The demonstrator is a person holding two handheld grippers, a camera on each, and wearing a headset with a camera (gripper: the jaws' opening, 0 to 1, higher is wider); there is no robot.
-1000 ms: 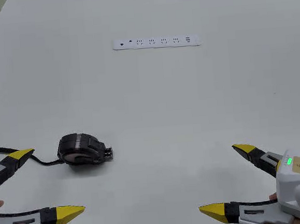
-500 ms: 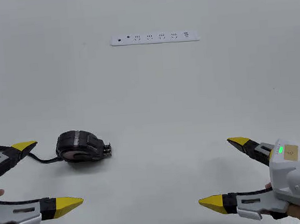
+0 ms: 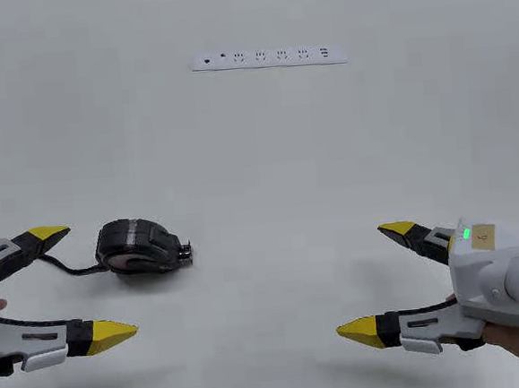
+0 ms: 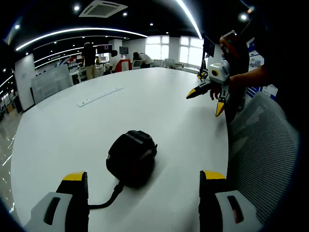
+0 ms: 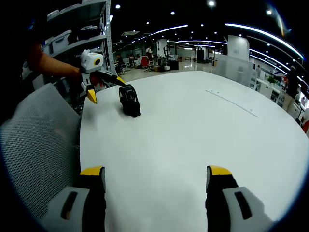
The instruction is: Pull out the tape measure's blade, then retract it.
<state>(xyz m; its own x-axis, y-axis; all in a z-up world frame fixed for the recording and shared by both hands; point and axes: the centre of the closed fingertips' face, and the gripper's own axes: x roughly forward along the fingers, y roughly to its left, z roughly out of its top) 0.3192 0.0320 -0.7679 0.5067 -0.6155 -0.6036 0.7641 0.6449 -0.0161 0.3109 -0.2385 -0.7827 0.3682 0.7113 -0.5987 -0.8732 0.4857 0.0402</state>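
Note:
A black tape measure [image 3: 139, 246] lies on the white table, its blade tip facing right and a black wrist strap [image 3: 67, 266] trailing left. My left gripper [image 3: 76, 285] stands open just left of it, jaws wide apart. From the left gripper view the tape measure [image 4: 131, 157] sits close ahead between the yellow-tipped jaws, untouched. My right gripper [image 3: 379, 280] is open at the lower right, well away from the tape measure, with nothing between its jaws. The right gripper view has the tape measure [image 5: 129, 100] far off, with the left gripper [image 5: 99, 82] beside it.
A white power strip [image 3: 269, 57] lies flat near the table's far side. A mesh chair back [image 4: 263, 140] stands by the table edge near me. Broad bare tabletop [image 3: 275, 157] stretches between the grippers and the strip.
Both grippers have edged inward and slightly up the picture. The head camera has shifted a little. The tape measure has stayed in place.

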